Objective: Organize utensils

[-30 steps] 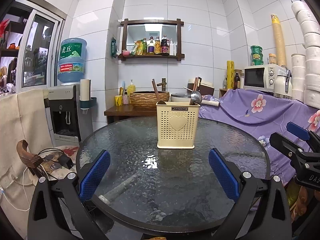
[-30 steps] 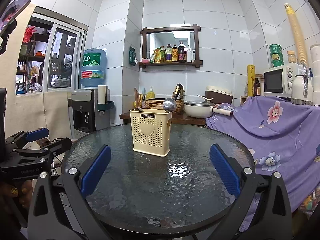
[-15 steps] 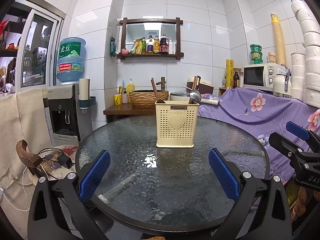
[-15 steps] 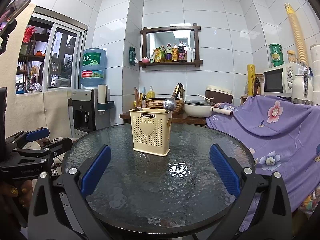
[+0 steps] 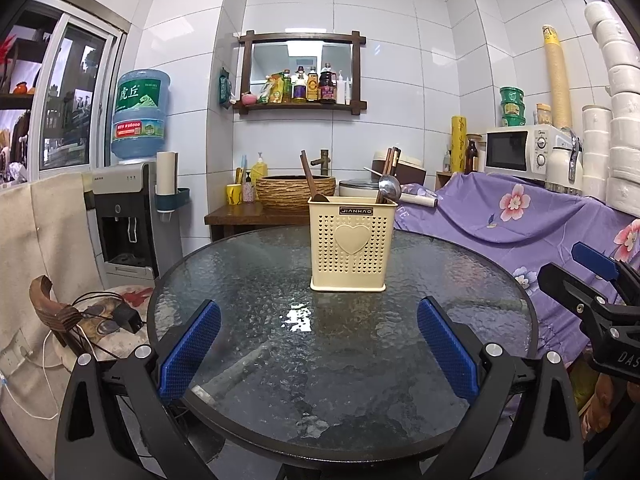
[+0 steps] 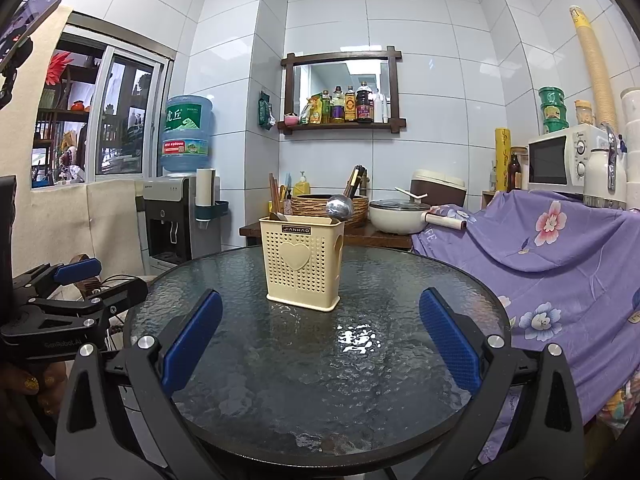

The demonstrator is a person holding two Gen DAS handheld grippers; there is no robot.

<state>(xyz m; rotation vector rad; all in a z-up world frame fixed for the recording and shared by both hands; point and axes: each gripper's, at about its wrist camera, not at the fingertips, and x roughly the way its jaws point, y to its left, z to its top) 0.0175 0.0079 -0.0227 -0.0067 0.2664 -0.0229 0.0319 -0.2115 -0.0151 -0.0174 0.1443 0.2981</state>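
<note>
A: Ahead of both pairs of fingers, mid-surface: cream holder point(image 5: 347, 244), upright on the glass surface point(image 5: 248, 280). Left gripper point(image 5: 318, 344) spread wide, nothing between the blue pads. Right gripper point(image 6: 320, 338) likewise, fingers apart and empty.

B: Utensils?

A: All standing in the holder, as far as I can see. Wooden spoon point(image 5: 309, 178) at the end nearer the left finger, steel ladle point(image 5: 389, 189) and dark chopsticks point(image 5: 391, 162) at the end nearer the right finger. Nothing loose between the fingers or beyond them on the glass.

B: So, progress?

A: Judging by that, sorting looks finished or nearly so. No stray utensil shows in either view. Both grippers sit back from the holder, well apart from it, touching nothing.

B: What does the right view add?

A: It catches the holder point(image 6: 301, 261) at an angle, so the side wall with its oval handle slot shows. Ladle point(image 6: 339, 207) bowl faces this camera, round and shiny; chopsticks point(image 6: 354, 181) lean away behind it. A second cluster of wooden handles point(image 6: 275, 196) rises at the far corner; the left view shows only one spoon there. Left gripper point(image 6: 76, 276) appears beyond the left finger, held off the surface edge.

B: And the left view?

A: Flat-on front of the holder, heart panel square to camera. Right gripper point(image 5: 592, 276) shows past the right finger, also off the surface.
</note>
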